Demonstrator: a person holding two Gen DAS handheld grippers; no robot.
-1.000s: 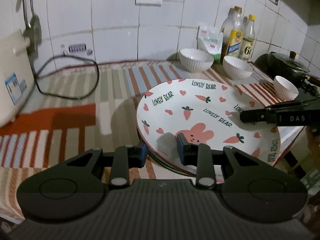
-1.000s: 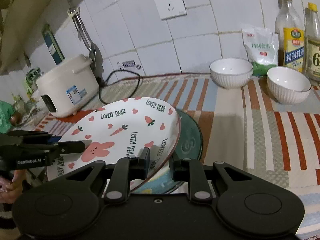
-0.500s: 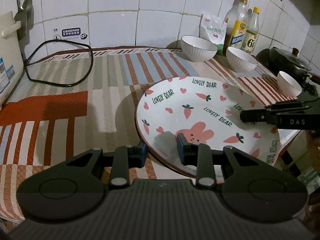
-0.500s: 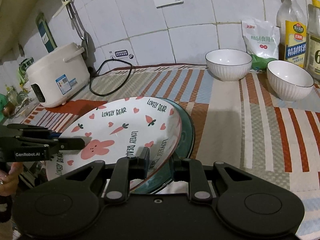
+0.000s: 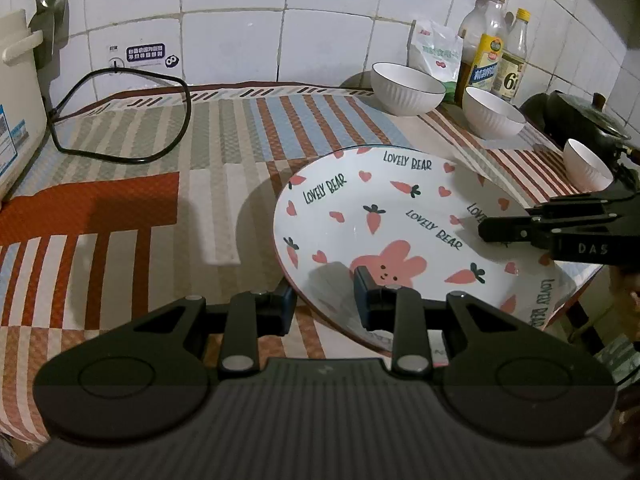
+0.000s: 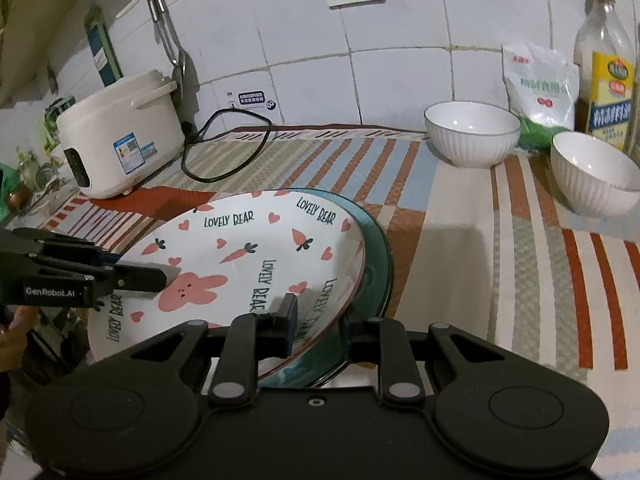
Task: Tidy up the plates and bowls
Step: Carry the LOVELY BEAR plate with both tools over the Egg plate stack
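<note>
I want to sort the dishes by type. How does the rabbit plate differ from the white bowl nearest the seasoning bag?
The rabbit plate is wide and shallow; the white bowl is narrow and deep. The plate is printed with pink carrots, hearts and "LOVELY BEAR"; the bowl is plain, with a ribbed outside. The plate lies on a green plate with a tool at each side; the bowl stands alone on the striped cloth. Both are white inside and empty.
</note>
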